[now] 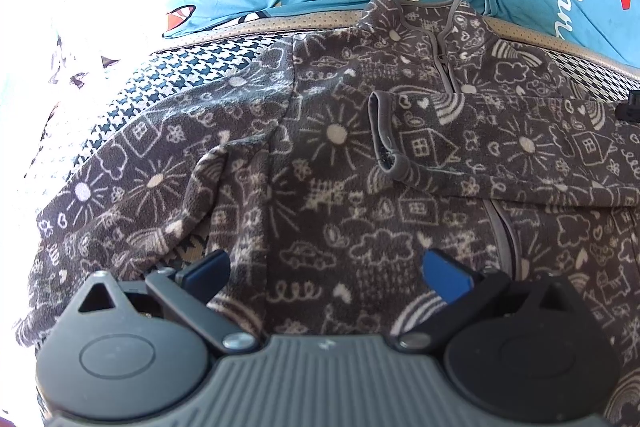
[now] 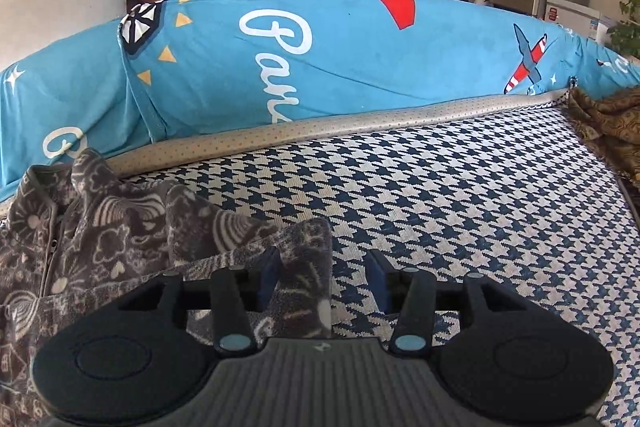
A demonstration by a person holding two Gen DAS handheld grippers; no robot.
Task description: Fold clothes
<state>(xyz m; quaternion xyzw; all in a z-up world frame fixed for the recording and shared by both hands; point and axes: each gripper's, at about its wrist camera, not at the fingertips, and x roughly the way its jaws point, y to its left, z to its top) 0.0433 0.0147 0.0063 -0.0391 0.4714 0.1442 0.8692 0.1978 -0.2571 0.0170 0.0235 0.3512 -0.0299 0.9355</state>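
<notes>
Left wrist view: grey doodle-print fleece jacket (image 1: 320, 155) lies face-up on the houndstooth bed cover (image 1: 172, 75), filling mid-frame. Left-of-frame sleeve (image 1: 132, 179) spread outward, not yet folded; right-of-frame sleeve (image 1: 500, 147) laid across the chest, cuff near the zip. Judged roughly a third done. Left gripper (image 1: 326, 271) hovers angled down over the hem, jaws wide apart, holding nothing. Right wrist view: jacket at lower left; right gripper (image 2: 324, 277) low over the bed, jaws partly open, a fleece fold between them, seemingly not pinched.
</notes>
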